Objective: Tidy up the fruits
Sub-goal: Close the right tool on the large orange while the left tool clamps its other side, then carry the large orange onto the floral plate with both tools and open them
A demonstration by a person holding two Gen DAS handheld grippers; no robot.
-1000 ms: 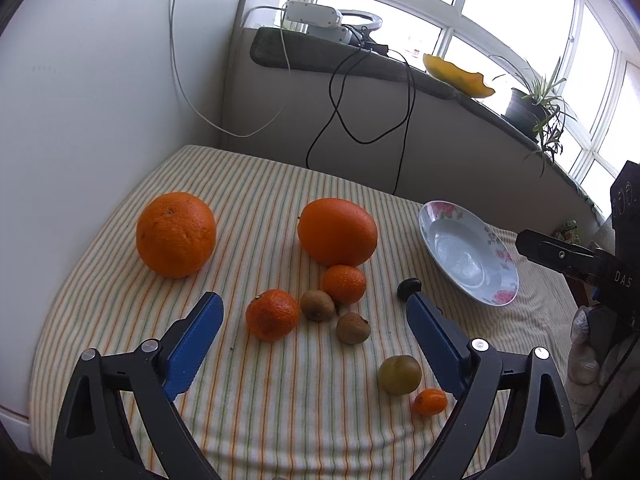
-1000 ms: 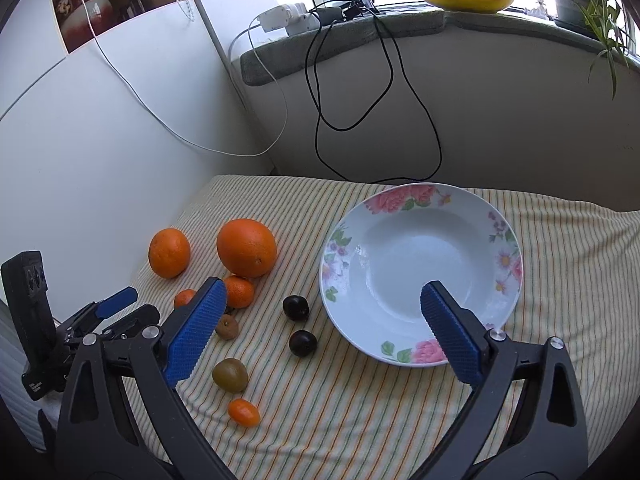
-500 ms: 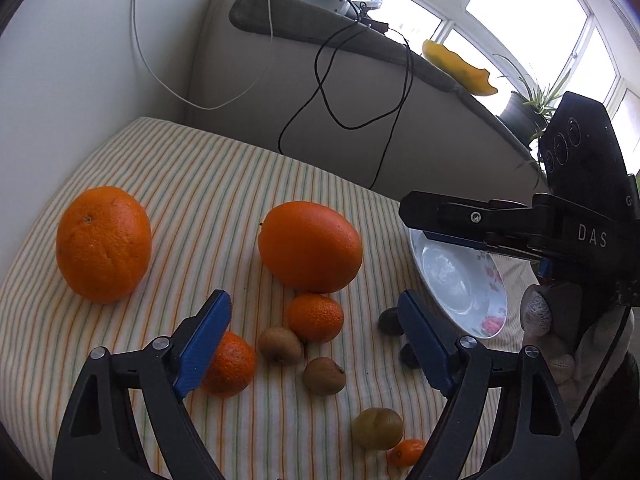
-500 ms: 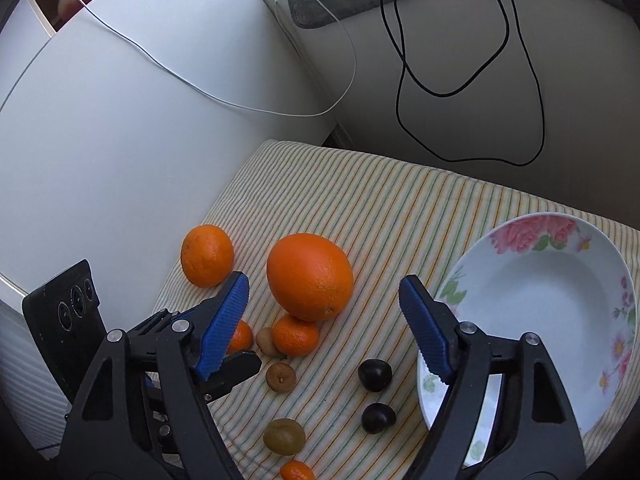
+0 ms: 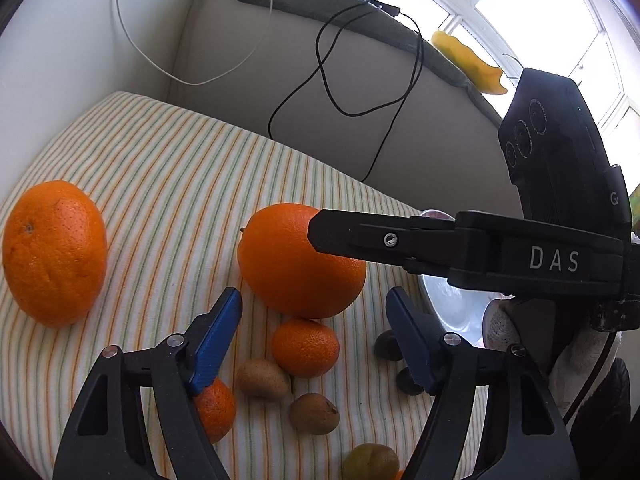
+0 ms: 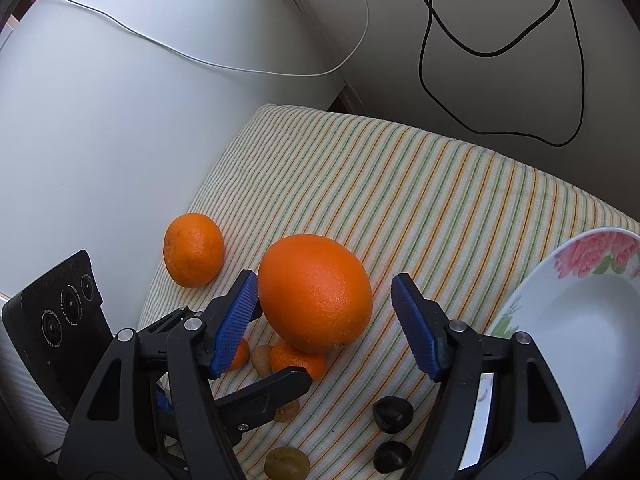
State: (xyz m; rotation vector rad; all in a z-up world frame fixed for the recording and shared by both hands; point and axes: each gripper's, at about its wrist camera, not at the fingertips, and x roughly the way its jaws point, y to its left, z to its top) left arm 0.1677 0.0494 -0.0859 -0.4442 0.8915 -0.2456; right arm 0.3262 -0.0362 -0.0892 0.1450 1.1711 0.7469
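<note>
The large orange (image 6: 315,293), oval with a finely pitted, glossy skin, sits on the striped cloth (image 6: 400,184), a soft woven fabric with thin green and orange lines. It serves as the landmark here. The right gripper (image 6: 325,325) is spread wide around it: the ribbed blue pads (image 6: 236,322) stand on either side of the fruit, the left one just beside the skin, the other apart from it. To the left of the large orange, well apart, rests a second orange (image 6: 193,250), rounder and dimpled. Tucked against its near side is a small mandarin (image 5: 305,347), with another mandarin (image 5: 214,410) further left behind a pad of the left gripper (image 5: 314,338), which is also spread open and holds nothing. Two matte brown kiwis (image 5: 263,379) lie just in front of the mandarin. Two dark, smooth, rounded fruits (image 6: 393,414) lie nearer the camera to the right of the large orange, and a dull olive-green fruit (image 6: 287,463) sits nearest. Right of the orange stands a glazed white bowl (image 6: 592,256) with pink flowers on its rim.
</note>
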